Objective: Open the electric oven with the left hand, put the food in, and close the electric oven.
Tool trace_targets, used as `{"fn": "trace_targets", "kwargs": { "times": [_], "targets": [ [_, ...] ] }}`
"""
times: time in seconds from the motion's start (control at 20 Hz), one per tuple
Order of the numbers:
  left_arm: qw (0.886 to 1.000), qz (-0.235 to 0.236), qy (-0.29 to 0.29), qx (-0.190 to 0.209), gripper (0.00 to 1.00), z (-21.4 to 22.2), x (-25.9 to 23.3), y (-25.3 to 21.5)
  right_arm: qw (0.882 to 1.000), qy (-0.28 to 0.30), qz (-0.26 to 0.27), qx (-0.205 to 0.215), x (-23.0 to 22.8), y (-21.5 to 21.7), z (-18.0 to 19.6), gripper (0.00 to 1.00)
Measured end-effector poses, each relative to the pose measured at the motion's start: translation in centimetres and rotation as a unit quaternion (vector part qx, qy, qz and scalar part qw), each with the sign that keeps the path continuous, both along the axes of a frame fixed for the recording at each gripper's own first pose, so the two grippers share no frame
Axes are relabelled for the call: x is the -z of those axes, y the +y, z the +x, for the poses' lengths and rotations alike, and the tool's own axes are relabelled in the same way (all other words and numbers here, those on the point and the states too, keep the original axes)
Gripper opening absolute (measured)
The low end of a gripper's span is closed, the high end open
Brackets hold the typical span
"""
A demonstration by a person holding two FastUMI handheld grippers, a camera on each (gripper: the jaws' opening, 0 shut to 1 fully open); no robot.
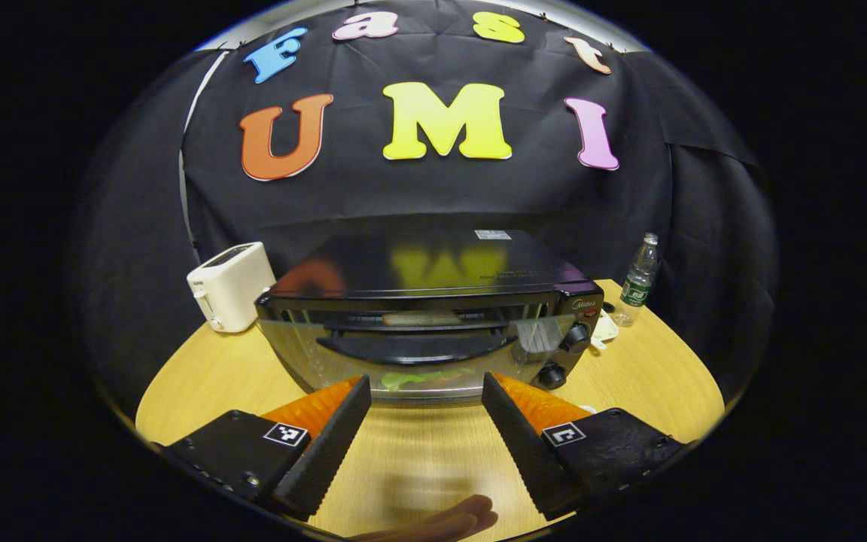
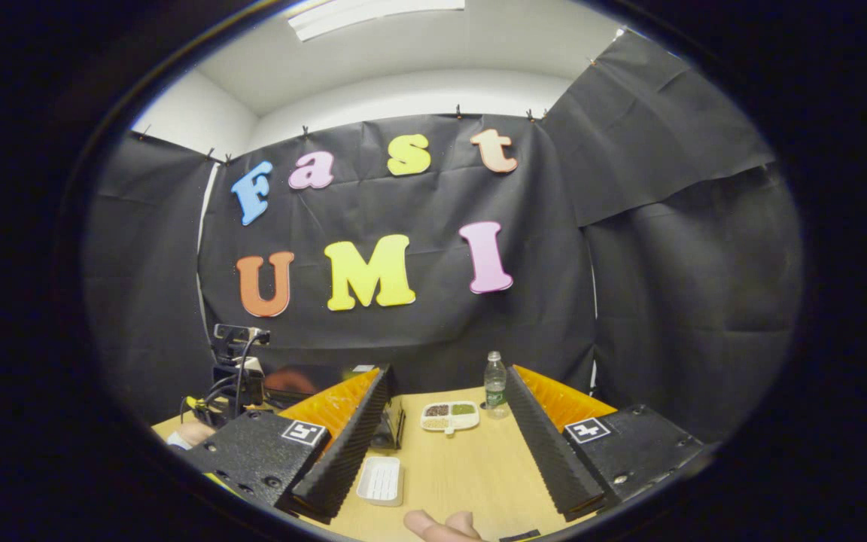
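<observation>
My left claw [image 1: 426, 421] hangs spread before the oven [image 1: 433, 316], door handle [image 1: 415, 348] at twelve o'clock; right claw [image 2: 448, 444] spread, empty. Undershoot, and I'd scrape glass.

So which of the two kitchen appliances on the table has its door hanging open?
The black electric oven in the middle: its glass door is swung partway down toward the left gripper. The white toaster beside it has no door, just top slots.
</observation>
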State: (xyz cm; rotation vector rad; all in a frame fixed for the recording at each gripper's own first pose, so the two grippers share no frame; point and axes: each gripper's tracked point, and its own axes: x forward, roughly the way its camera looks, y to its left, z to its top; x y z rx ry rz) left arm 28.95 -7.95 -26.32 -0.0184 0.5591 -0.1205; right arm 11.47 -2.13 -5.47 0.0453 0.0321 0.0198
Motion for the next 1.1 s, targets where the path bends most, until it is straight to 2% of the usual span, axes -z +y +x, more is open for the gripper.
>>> {"fn": "trace_targets", "kwargs": {
  "times": [0.1, 0.15, 0.25, 0.3, 0.7, 0.8, 0.85, 1.1],
  "targets": [
    [1.0, 0.009, 0.006, -0.018, 0.96, 0.5, 0.4, 1.2, 1.0, -0.001, -0.002, 0.003, -0.2, 0.1, -0.9, 1.0],
    [1.0, 0.005, 0.008, -0.019, 0.96, 0.1, 0.5, 1.4, 1.0, -0.002, -0.003, 0.003, -0.5, 0.1, -1.4, 0.89],
    [1.0, -0.017, 0.002, -0.017, 0.97, -1.0, -0.3, 1.5, 1.0, -0.005, -0.003, 0.005, -0.7, 0.0, -2.2, 0.89],
    [1.0, -0.022, -0.004, -0.017, 0.97, -1.5, -1.0, 1.5, 1.0, -0.004, -0.002, 0.006, -0.8, 0.1, -2.7, 1.0],
    [0.994, -0.033, -0.106, -0.001, 0.96, -9.2, -11.2, 2.1, 1.0, -0.02, 0.004, 0.012, -2.5, 0.6, -7.5, 1.0],
    [0.99, -0.031, -0.134, -0.003, 1.0, -11.6, -13.7, 2.5, 0.999, -0.028, 0.007, 0.015, -3.1, 0.4, -8.7, 1.0],
    [0.988, -0.029, -0.151, -0.004, 0.96, -12.9, -15.1, 2.6, 0.999, -0.033, 0.007, 0.016, -3.4, 0.3, -9.4, 1.0],
    [0.977, -0.023, -0.212, -0.016, 0.96, -19.4, -21.2, 3.6, 0.999, -0.05, -0.014, 0.006, -4.6, 1.2, -12.0, 1.0]
  ]
}}
